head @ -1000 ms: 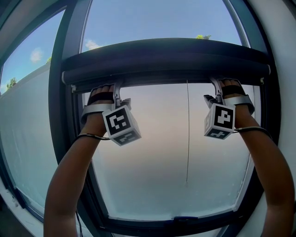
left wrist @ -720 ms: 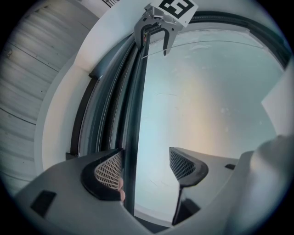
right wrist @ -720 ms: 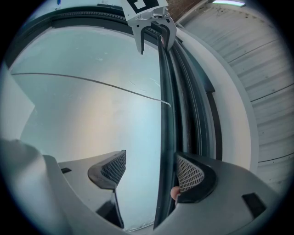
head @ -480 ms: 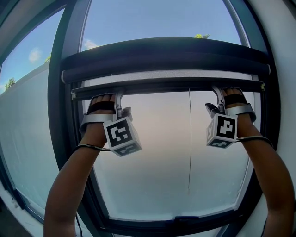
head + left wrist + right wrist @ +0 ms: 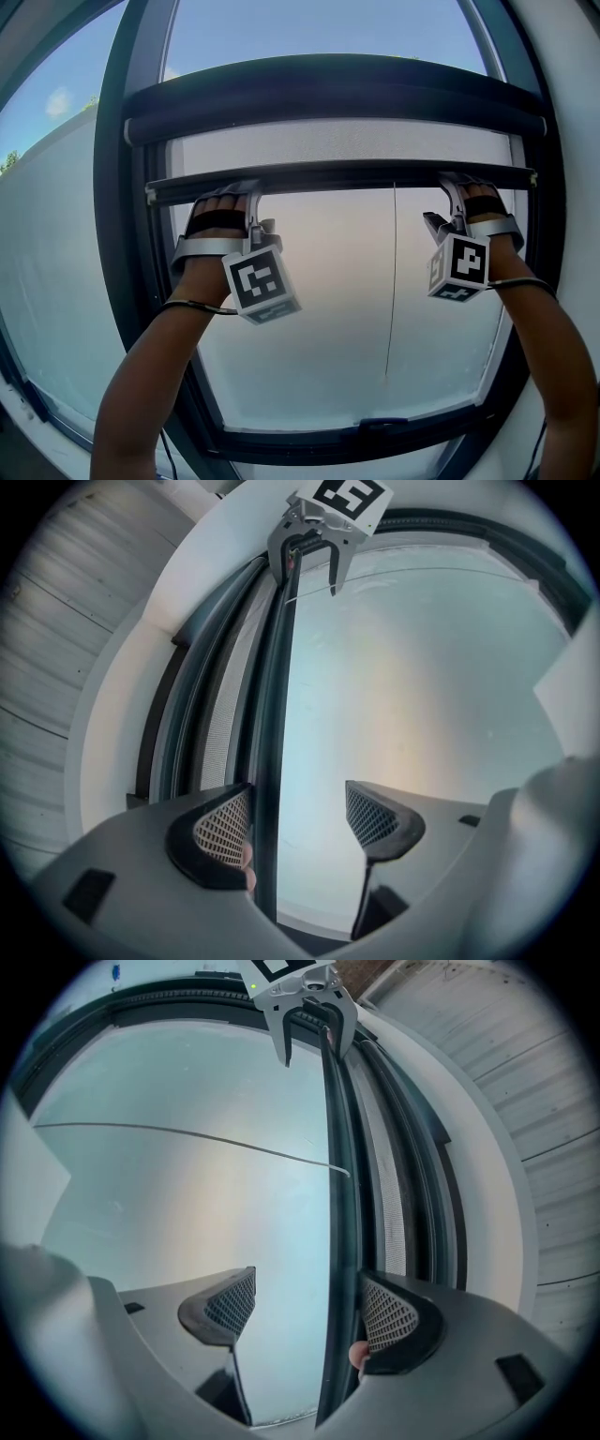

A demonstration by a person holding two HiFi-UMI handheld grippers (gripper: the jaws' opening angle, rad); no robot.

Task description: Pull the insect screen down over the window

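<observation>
Both arms are raised in front of a window, with the forearms coming up from the lower corners of the head view. The left hand [image 5: 211, 230] and right hand [image 5: 487, 214] each hold a gripper pointed upward, its marker cube facing the camera.

The left gripper [image 5: 251, 192] hooks over the screen's dark pull bar [image 5: 337, 173] near its left end. The right gripper [image 5: 457, 190] hooks over it near its right end. In each gripper view the jaws stand wide apart and the bar runs between them. The bar lies close against the pad on the mesh side, and the other pad stands clear over the glass.

The screen [image 5: 337, 141] shows as a narrow band of pale mesh between the cassette [image 5: 328, 94] and the bar. The bar sits level in the upper part of the dark frame [image 5: 111, 234]. A thin cord [image 5: 391, 281] hangs down from the bar.

Half a second ago the bar and both hands were higher and the band of mesh was thinner. A second ago the bar sat tight under the cassette, with almost no mesh showing.
</observation>
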